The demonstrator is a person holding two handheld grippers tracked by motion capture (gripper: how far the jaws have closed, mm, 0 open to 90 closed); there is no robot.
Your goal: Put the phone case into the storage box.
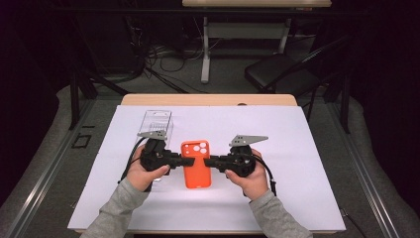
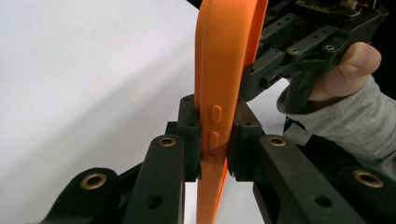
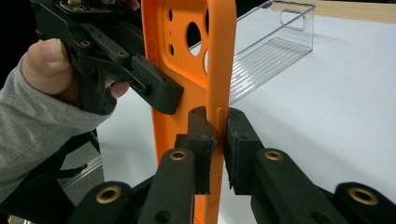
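- An orange phone case [image 1: 196, 163] is seen at the centre of the high view, over the white surface [image 1: 297, 148], held between the 2 grippers.
- In the left gripper view, the case's edge with its side buttons [image 2: 215, 126] is clamped between that gripper's fingers [image 2: 189, 135], which are narrowed onto it.
- The left gripper [image 1: 182, 161] is seen just left of the case in the high view, gripped by the left hand [image 1: 143, 171].
- In the right gripper view, the opposite edge of the case [image 3: 219, 70] is pinched between the right gripper's fingers [image 3: 240, 144], closed narrow on it; the camera cut-outs are seen in the upper middle of that frame.
- The right gripper [image 1: 212, 161] is seen just right of the case in the high view, held by the right hand [image 1: 252, 176].
- A clear plastic tray [image 1: 156, 124] lies on the surface at the upper left of the case, behind the left gripper.
- Grey sleeves [image 1: 282, 218] enter from the bottom of the high view.
- A dark chair [image 1: 277, 72] stands beyond the surface at the upper right.
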